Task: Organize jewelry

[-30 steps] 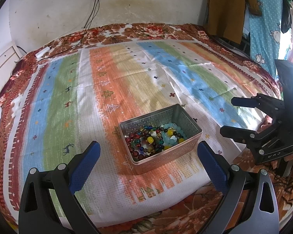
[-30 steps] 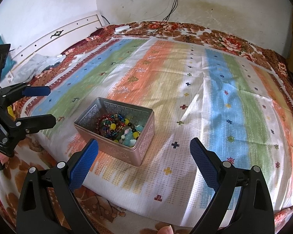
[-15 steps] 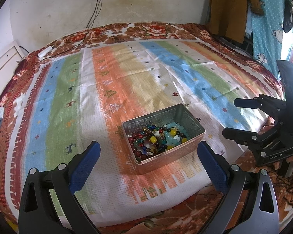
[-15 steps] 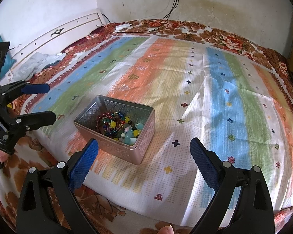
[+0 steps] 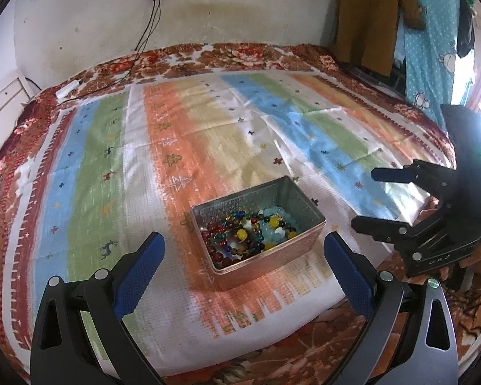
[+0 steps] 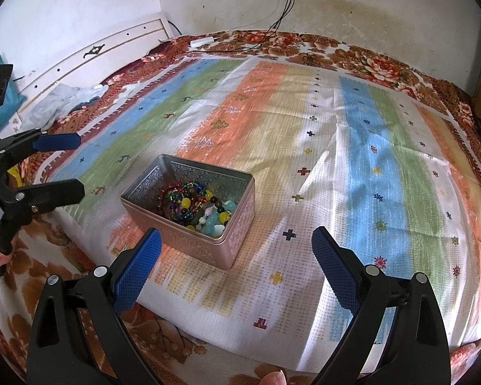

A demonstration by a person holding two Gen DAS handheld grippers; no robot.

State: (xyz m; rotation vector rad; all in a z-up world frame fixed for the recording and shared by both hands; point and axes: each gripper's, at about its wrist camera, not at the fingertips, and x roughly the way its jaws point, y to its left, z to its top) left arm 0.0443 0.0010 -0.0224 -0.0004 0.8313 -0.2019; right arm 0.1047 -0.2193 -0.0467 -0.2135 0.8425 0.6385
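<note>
An open metal tin (image 5: 274,261) sits on the striped cloth near the bed's front edge. Inside lies a heap of coloured bead jewelry (image 5: 250,235). My left gripper (image 5: 243,243) hovers open and empty just in front of the tin, its blue pads (image 5: 141,269) wide apart. In the right wrist view the tin (image 6: 195,247) with the beads (image 6: 192,205) lies ahead and to the left of my right gripper (image 6: 235,235), which is open and holds nothing. Each gripper shows in the other's view: the right gripper (image 5: 368,199) right of the tin, the left gripper (image 6: 77,164) left of it.
The striped cloth (image 6: 352,166) covers a floral bedsheet (image 5: 256,57). Cables (image 6: 272,29) run from a wall socket onto the far end of the bed. A white headboard (image 6: 96,54) and crumpled clothes (image 6: 57,102) lie on the left. Hanging garments (image 5: 400,16) are at the right.
Both wrist views have shifted only slightly toward the tin. The tin and beads have not moved, and both grippers stay open.
</note>
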